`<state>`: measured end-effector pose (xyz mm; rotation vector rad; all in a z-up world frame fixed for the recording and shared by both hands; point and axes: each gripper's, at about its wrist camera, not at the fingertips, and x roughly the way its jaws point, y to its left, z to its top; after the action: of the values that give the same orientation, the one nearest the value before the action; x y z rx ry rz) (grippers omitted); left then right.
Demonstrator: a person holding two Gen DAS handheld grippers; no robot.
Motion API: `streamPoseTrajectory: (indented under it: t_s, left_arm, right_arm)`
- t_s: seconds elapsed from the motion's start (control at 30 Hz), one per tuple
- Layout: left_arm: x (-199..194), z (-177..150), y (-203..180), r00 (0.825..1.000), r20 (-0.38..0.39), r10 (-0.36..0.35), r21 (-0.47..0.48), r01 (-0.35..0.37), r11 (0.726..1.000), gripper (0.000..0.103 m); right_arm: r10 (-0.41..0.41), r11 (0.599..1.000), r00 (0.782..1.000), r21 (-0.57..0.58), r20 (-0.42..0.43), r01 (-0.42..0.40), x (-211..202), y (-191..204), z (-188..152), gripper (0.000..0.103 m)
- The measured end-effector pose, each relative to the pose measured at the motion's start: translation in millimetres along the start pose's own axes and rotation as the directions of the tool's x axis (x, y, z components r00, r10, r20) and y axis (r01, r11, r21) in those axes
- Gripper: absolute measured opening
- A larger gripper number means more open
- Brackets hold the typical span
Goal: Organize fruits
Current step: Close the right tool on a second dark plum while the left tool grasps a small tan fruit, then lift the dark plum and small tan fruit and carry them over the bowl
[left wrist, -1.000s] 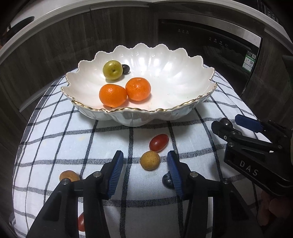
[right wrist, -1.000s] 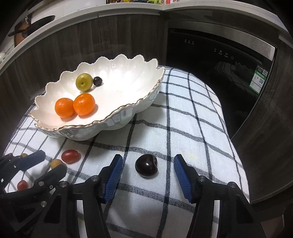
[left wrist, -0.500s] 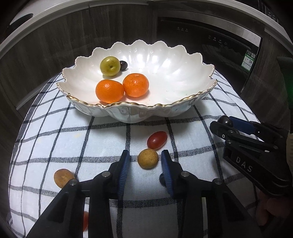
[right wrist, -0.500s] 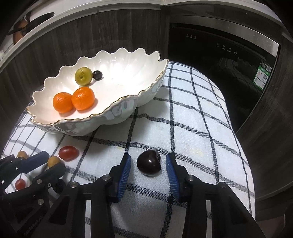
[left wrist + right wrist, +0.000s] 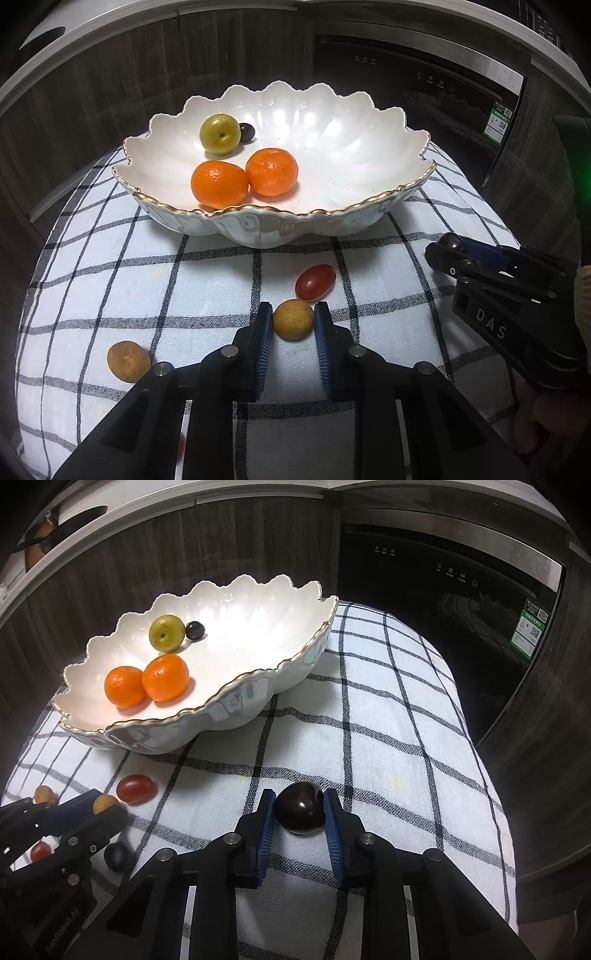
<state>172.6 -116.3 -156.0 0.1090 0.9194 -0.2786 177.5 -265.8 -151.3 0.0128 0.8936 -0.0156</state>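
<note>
In the left wrist view my left gripper (image 5: 292,325) has its jaws closing, and its blue pads press both sides of a small yellow-brown fruit (image 5: 293,316) lying on the checked cloth. The right wrist view shows my right gripper (image 5: 299,814) with jaws closing too, its pads against a glossy dark plum (image 5: 301,805) on the cloth. Behind both stands a white scalloped bowl (image 5: 332,213) with a gold rim. It holds two oranges (image 5: 271,176), a green fruit (image 5: 220,133) and a small dark one (image 5: 246,132).
A red cherry tomato (image 5: 315,281) lies just beyond the left gripper, and another brown fruit (image 5: 128,360) sits to its left. A dark grape (image 5: 117,856) and a small red fruit (image 5: 40,851) rest near the cloth's front left. Dark cabinets and an appliance door (image 5: 443,590) stand behind.
Both grippers' jaws narrowed from wide apart to touching their fruits: the left onto the yellow-brown fruit, the right onto the dark plum. Neither fruit has left the cloth.
</note>
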Motion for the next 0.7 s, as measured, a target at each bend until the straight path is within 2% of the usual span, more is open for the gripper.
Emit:
streamPoseTrajectory:
  t_s: [0.7]
  left_arm:
    - [-19, 6, 4, 0.999, 0.040, 0.022, 0.001, -0.022, 1.000, 0.024]
  right_arm:
    - [0.006, 1.000, 1.000, 0.005, 0.030, -0.006, -18, 4, 6, 0.027]
